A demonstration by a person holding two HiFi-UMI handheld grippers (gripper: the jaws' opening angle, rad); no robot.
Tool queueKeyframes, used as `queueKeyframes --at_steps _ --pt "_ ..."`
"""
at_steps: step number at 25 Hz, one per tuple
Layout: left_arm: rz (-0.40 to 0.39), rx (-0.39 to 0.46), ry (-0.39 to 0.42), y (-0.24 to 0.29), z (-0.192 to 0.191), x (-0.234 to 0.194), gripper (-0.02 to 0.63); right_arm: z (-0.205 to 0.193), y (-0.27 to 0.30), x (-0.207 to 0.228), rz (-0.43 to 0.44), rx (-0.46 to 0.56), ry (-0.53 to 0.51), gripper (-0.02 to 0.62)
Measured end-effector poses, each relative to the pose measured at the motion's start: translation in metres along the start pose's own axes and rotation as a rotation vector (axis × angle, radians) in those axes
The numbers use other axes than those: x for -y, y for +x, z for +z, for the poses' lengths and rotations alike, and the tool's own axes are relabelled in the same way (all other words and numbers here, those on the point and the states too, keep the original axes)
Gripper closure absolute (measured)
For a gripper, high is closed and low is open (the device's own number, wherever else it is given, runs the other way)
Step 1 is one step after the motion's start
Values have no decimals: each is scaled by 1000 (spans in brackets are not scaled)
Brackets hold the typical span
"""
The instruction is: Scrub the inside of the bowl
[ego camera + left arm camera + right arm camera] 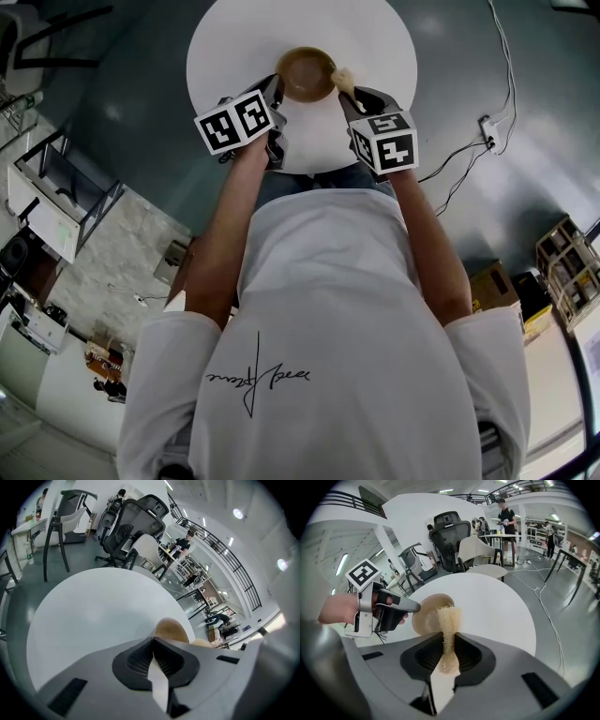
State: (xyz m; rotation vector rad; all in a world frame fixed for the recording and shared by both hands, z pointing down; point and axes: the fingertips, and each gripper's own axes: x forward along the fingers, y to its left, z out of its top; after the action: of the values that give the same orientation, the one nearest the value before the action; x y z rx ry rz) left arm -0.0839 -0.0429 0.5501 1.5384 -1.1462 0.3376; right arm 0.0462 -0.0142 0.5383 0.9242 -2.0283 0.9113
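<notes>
Open office hall, round white counter (pixel 375 56). Our left tongs (pixel 153 640) are pressed together on the rim of the wooden bowl (pixel 171 629). Our right tongs (pixel 449 635) pinch a loofah scrubber (pixel 449 615), poised beside the bowl's edge. Inside not yet touched, we judge: all the scrubbing remains.

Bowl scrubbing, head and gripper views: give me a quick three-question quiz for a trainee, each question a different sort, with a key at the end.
1. Multiple choice: what is clamped in the right gripper? A a spoon; B a fibrous scrubber; C nothing.
2. True or false: the bowl stands on the floor.
3. Which gripper has its closed tips at the bowl's rim?
Key: 1 B. 2 False: it is on the round white table. 3 The left gripper.
</notes>
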Motion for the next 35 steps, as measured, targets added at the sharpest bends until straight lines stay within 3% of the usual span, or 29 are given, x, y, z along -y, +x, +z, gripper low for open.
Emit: queueKeyframes --at_steps 5,35 --pt "10 -2 32 0 1 -1 595 -3 -1 -5 2 -9 -2 511" --pt "-5 5 20 -1 2 0 595 -15 0 -26 35 -29 15 511"
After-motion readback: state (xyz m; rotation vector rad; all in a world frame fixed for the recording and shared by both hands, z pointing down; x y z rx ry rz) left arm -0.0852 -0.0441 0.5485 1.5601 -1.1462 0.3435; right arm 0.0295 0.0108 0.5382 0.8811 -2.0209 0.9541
